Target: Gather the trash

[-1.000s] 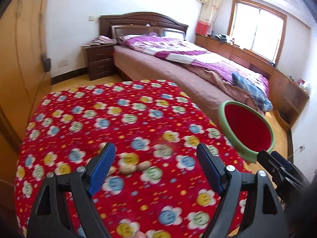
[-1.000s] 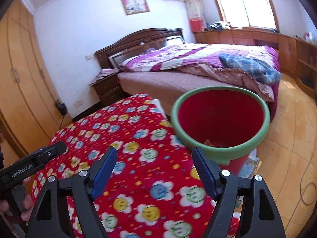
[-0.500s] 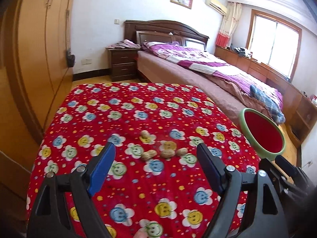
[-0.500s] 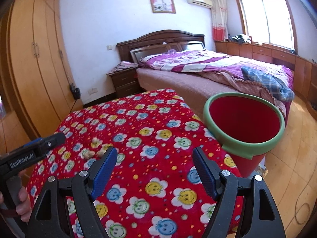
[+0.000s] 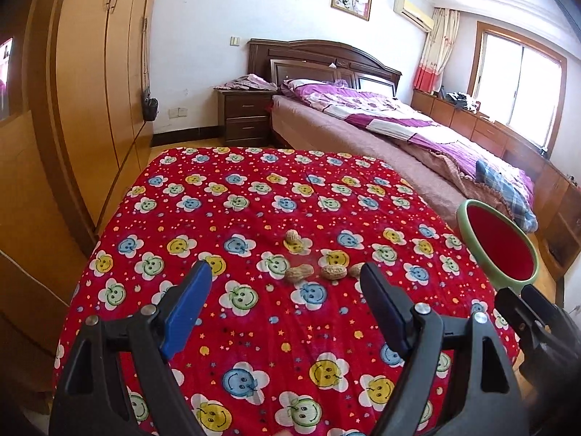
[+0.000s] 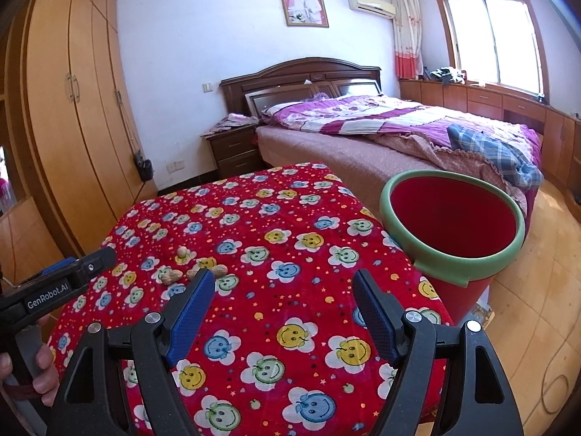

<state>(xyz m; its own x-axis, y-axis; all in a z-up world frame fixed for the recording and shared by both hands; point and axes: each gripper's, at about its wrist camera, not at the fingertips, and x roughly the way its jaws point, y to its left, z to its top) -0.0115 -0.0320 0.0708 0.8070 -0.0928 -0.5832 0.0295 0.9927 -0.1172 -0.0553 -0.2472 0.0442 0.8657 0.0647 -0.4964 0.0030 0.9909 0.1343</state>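
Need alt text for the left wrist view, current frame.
Open left gripper hovers over a red flowered cloth, empty, with four peanuts lying just ahead of its fingertips. A red bin with a green rim stands past the cloth's right edge; a bed and wardrobe fill the background.

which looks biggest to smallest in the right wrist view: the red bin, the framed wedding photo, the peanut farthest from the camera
1. red bin, largest, though it sits nearest the camera
2. framed wedding photo
3. peanut farthest from the camera, smallest by far
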